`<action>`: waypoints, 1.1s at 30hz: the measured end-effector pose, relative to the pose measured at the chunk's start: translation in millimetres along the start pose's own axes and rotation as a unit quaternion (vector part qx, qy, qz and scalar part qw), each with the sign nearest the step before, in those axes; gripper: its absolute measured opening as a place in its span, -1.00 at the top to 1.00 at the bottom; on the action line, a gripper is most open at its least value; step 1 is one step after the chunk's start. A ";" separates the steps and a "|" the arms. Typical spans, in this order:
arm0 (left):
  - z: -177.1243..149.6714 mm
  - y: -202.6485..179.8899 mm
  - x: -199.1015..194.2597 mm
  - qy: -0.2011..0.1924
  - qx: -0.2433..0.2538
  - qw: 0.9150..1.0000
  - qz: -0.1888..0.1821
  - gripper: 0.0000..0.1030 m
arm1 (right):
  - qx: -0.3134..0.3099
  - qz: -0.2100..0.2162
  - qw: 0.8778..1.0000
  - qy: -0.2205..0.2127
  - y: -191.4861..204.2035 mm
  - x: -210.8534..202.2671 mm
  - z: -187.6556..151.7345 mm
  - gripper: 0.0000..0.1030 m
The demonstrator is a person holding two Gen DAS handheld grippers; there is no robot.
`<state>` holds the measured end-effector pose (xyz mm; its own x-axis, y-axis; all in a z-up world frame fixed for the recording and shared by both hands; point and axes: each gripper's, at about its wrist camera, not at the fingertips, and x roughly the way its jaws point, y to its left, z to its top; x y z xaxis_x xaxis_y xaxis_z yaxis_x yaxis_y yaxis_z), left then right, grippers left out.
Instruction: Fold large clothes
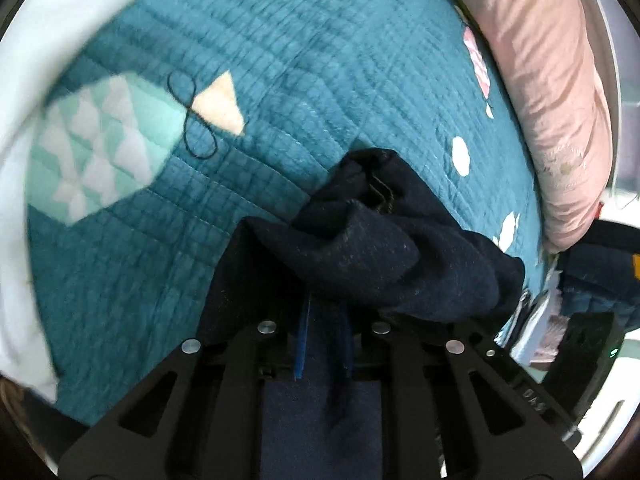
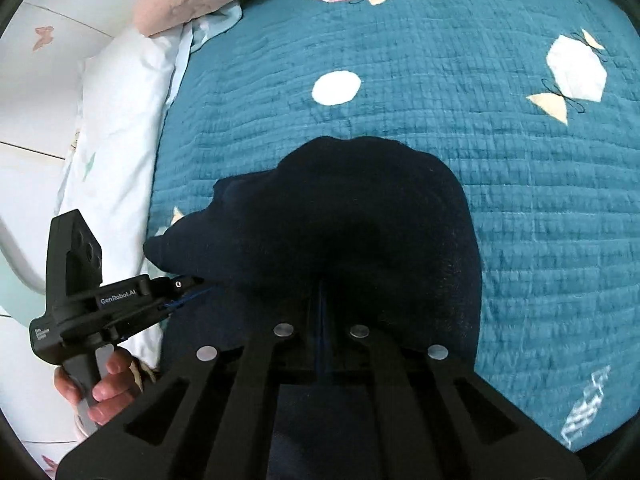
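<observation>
While both jaws hold dark cloth above a bed, the scene lists as follows.

Garment: dark navy garment, thick knit, bunched in folds over both tools; hangs just above the quilt, near its edge.

Left gripper: jaws closed on a fold of the garment, cloth heaped over the fingertips, blue pads partly visible under it. In the right wrist view it enters from the left, tips buried in the cloth's edge.

Right gripper: jaws fully closed, garment draped over and hiding the tips, cloth caught between them.

Hand: wraps the left tool's handle, lower left.

Quilt: teal, stitched in a grid, with white, cream and pink patches; covers the bed.

Pillow: pink, wrinkled, along the quilt's edge.

Sheet: white, beside the quilt.
</observation>
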<state>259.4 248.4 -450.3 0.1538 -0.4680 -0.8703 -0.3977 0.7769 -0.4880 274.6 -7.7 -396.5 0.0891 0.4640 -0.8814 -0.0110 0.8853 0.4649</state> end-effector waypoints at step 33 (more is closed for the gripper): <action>-68.9 -23.9 -36.0 -0.035 0.118 0.987 0.101 0.75 | 0.000 0.046 0.998 0.041 -13.7 -49.7 -79.8 0.96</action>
<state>201.0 217.7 -402.7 0.1583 -0.2696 -0.9499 -0.2055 0.9319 -0.2988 190.9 -40.4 -365.8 0.0053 0.5443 -0.8388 -0.0144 0.8388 0.5442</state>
